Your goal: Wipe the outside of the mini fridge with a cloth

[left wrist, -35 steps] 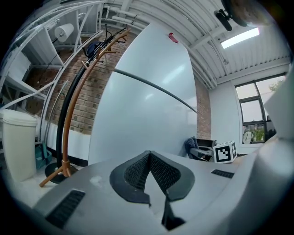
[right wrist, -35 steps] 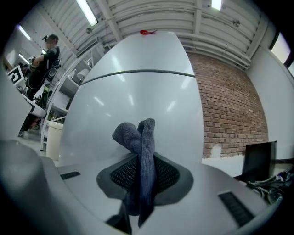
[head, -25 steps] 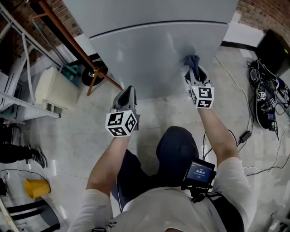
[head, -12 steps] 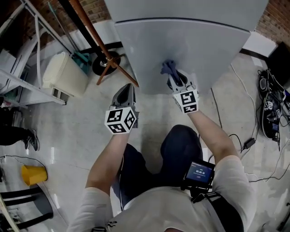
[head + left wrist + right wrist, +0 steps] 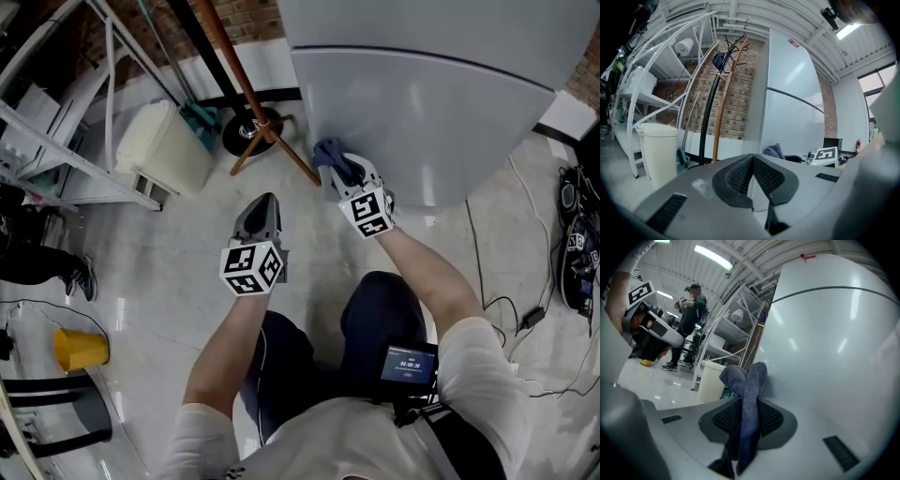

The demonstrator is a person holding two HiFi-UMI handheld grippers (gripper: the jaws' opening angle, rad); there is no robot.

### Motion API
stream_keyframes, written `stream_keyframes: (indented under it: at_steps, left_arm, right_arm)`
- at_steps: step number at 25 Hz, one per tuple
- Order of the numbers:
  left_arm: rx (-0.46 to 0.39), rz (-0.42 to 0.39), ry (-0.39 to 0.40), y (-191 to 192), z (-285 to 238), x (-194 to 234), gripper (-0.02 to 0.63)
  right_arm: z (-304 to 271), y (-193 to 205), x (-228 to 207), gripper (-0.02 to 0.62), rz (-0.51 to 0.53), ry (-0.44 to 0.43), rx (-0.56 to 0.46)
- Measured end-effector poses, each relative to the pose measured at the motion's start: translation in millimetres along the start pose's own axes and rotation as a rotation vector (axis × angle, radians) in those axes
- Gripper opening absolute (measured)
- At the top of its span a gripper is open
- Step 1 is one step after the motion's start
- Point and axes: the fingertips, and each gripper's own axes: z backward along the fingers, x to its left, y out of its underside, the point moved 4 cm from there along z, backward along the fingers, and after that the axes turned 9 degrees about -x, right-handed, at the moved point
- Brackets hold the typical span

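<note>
The pale grey mini fridge (image 5: 431, 112) fills the top of the head view, and it also looms large in the right gripper view as the fridge (image 5: 834, 343). My right gripper (image 5: 339, 171) is shut on a blue-grey cloth (image 5: 330, 155) and presses it against the fridge's lower left edge. In the right gripper view the cloth (image 5: 747, 394) sticks up between the closed jaws, touching the fridge wall. My left gripper (image 5: 261, 216) hangs over the floor to the left, apart from the fridge, its jaws shut with nothing in them. The left gripper view shows the fridge (image 5: 792, 108) ahead.
A wooden coat stand (image 5: 246, 89) and a black wheel (image 5: 251, 129) sit just left of the fridge. A cream bin (image 5: 167, 145) and white shelving (image 5: 66, 122) stand further left. A yellow cup (image 5: 80, 349) lies on the floor. Cables (image 5: 511, 281) trail at right.
My right gripper has carried the cloth leftwards across the fridge front, from its right side to its lower left edge. The left gripper has stayed about where it was.
</note>
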Motion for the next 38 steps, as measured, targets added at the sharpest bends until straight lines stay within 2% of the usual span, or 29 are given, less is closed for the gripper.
stream_keyframes:
  at_steps: [6, 14, 24, 38]
  left_arm:
    - [0.004, -0.012, -0.009, -0.9, 3.1, 12.2, 0.003]
    - [0.014, 0.004, 0.05, 10.4, -18.9, -19.1, 0.003]
    - [0.034, 0.02, 0.153, 29.3, -56.3, -83.0, 0.003]
    - [0.058, 0.023, 0.24, 42.4, -87.8, -148.9, 0.003]
  right_arm:
    - [-5.9, 5.9, -6.2, 0.087, 0.027, 0.004, -0.002]
    - [33.1, 16.9, -38.2, 0.086, 0.02, 0.06, 0.02]
    - [107.2, 34.7, -108.2, 0.086, 0.033, 0.177, 0.047]
    - [201.4, 59.1, -203.6, 0.087, -0.003, 0.381, 0.114]
